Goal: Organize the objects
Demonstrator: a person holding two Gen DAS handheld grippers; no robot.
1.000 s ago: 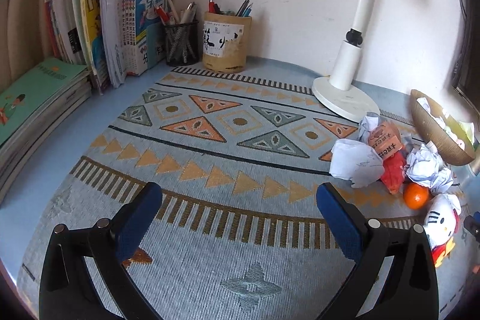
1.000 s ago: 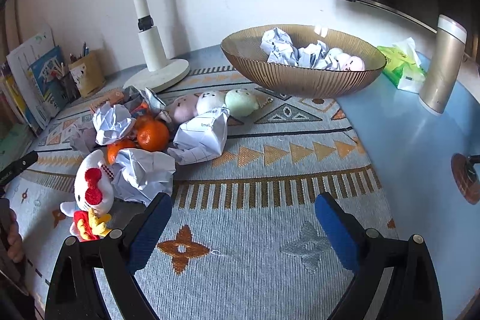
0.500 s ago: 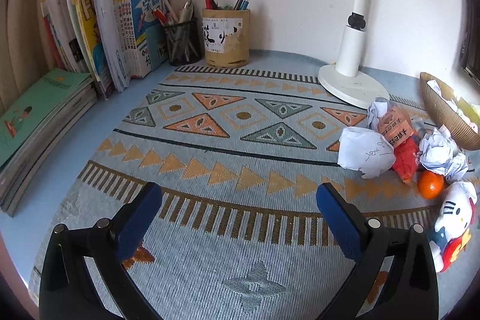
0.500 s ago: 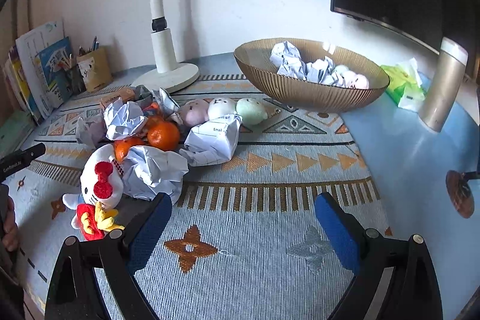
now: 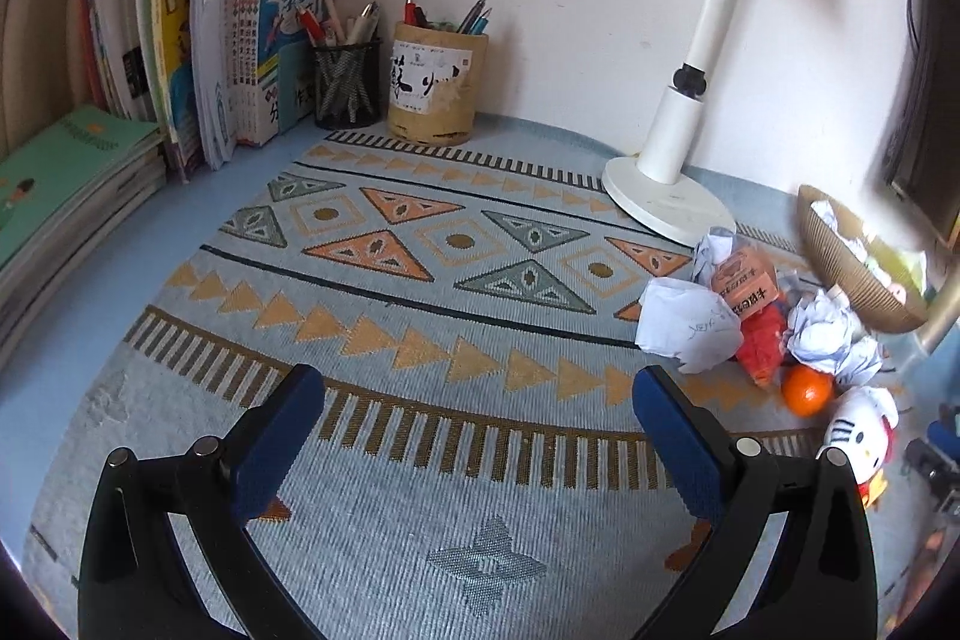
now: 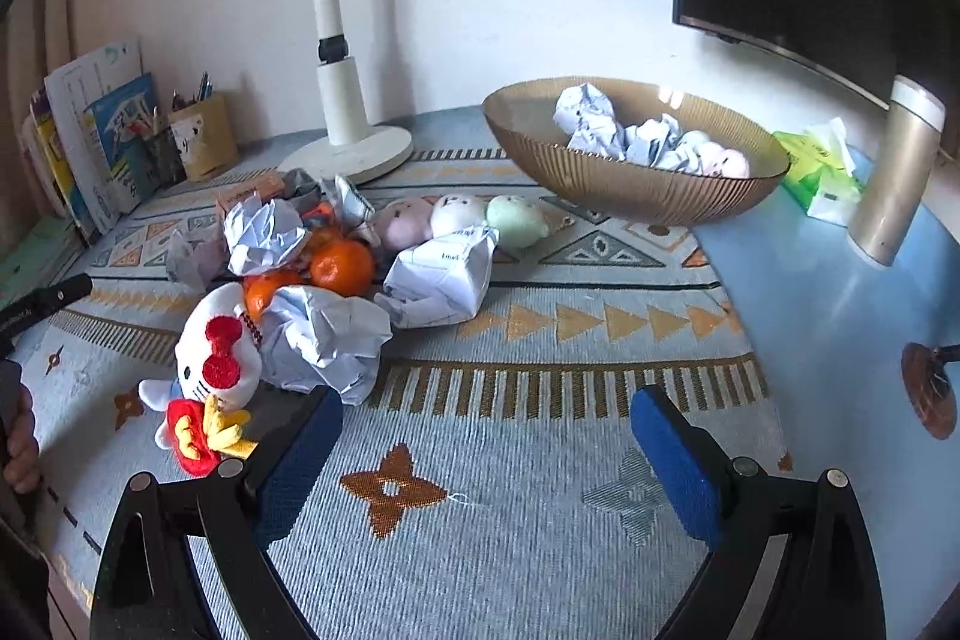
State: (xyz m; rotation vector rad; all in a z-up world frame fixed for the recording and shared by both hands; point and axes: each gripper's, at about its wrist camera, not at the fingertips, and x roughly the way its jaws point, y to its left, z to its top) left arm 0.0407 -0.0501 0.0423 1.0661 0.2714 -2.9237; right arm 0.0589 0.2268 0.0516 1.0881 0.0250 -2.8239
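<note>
Both grippers hover wide open over the patterned mat on the bench, holding nothing.

The left gripper [image 5: 477,409] has its fingers spread over bare mat [image 5: 420,280]; the clutter lies to its right. By the right gripper [image 6: 483,427], a plush cat [image 6: 216,358] sits near left, crumpled paper [image 6: 324,340] and oranges [image 6: 342,265] just beyond, and the ribbed bowl [image 6: 630,184] holding paper balls far right.

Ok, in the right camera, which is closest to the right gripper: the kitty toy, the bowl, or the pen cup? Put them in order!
1. Kitty toy, beside the left finger.
2. Bowl, farther back on the right.
3. Pen cup, far left by the wall.
</note>
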